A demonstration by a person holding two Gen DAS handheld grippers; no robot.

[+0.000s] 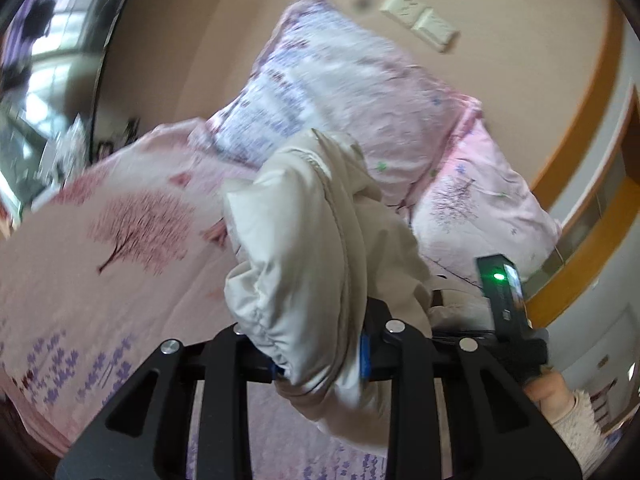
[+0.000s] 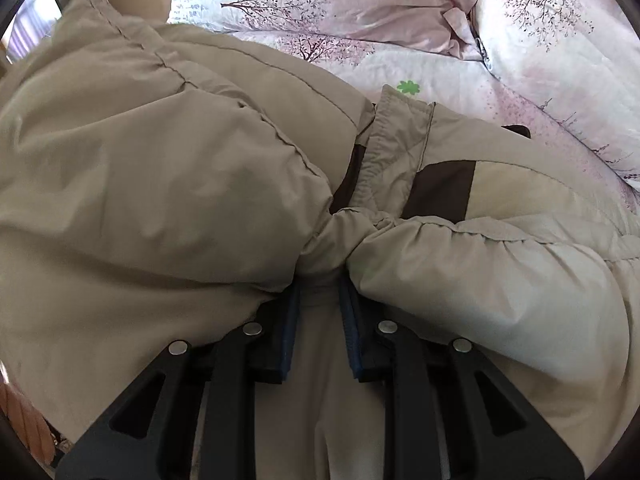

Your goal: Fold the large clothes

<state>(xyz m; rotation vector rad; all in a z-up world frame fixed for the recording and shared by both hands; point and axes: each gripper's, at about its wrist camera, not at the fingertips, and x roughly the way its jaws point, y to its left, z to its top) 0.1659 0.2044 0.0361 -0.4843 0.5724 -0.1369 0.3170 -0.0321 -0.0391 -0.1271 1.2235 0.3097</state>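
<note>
A beige padded jacket (image 2: 160, 168) with dark brown patches lies on a pink flowered bed. In the right wrist view my right gripper (image 2: 320, 300) points steeply down, and its blue pads (image 2: 290, 320) pinch a gathered fold near the collar. In the left wrist view a puffy part of the same jacket (image 1: 304, 248) is lifted off the bed and hangs bunched. My left gripper (image 1: 320, 360) is shut on it, and the fabric covers most of its blue pads (image 1: 364, 354). The fingertips of both grippers are buried in cloth.
Two pink flowered pillows (image 1: 352, 92) lean against the beige wall at the head of the bed. The pink sheet (image 1: 100, 240) spreads to the left. A person's hand (image 1: 548, 392) in a fuzzy sleeve holds a black device with a green light (image 1: 502, 292) at the right. A wooden rail (image 1: 580, 128) borders the right side.
</note>
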